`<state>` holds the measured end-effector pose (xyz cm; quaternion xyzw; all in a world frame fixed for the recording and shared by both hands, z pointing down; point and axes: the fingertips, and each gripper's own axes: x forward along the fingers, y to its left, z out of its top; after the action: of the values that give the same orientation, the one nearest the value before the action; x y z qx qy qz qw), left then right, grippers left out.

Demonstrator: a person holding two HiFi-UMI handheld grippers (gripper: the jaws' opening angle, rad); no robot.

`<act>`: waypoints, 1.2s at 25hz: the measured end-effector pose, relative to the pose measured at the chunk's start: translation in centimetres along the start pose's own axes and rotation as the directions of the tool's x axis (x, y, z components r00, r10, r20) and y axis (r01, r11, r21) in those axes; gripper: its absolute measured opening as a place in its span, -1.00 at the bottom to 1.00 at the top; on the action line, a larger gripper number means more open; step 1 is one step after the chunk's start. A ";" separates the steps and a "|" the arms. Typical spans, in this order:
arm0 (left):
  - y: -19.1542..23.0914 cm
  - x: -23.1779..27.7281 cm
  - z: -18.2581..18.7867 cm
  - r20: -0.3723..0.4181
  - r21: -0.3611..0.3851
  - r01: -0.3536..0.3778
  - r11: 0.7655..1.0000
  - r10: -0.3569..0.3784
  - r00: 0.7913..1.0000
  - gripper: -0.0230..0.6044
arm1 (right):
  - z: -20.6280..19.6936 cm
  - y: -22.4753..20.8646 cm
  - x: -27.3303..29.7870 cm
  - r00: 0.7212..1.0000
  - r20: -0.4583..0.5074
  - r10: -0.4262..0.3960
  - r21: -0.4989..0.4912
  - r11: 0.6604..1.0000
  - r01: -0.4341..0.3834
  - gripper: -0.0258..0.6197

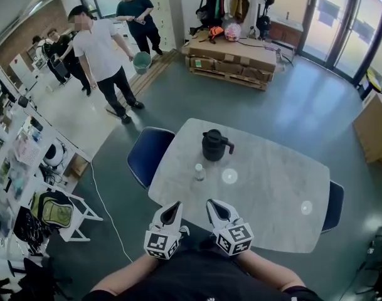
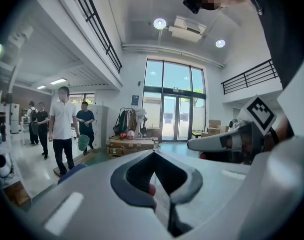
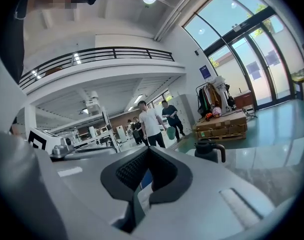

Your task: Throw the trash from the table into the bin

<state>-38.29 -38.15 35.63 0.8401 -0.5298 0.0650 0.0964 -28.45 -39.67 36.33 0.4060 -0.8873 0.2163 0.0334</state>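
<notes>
Nothing has gone into the bin yet. I hold the left gripper (image 1: 173,207) and the right gripper (image 1: 216,209) side by side at the near edge of the table (image 1: 272,187), both pointing across it. Each has its jaws closed tip to tip on nothing, as the left gripper view (image 2: 154,154) and the right gripper view (image 3: 148,150) show.

The one piece I take for trash is a small clear bottle (image 1: 199,172). It stands upright on the table just ahead of the two grippers and roughly between their lines, touched by neither. Beyond it, nearer the far edge, sits a black jug (image 1: 214,145), which I judge is not rubbish.

A green bin (image 1: 141,61) is in the hands of a person (image 1: 135,14) standing well away across the floor, beyond the table; I assume that is where the bottle goes.

Still to do, by my reading, is the whole job: open one gripper, close it on the bottle, lift it, and carry it to the bin.
</notes>
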 end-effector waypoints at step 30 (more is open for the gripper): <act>7.8 25.2 -16.2 -0.379 0.129 0.176 0.976 -0.116 0.918 -0.13 | 1.0 -9.8 -3.1 0.887 0.048 -0.460 0.093 0.886 0.454 -0.83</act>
<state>-34.59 -59.76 57.41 0.8551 -0.4310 0.2567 0.1307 -19.07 -43.51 38.20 0.6116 -0.7581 0.2234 0.0369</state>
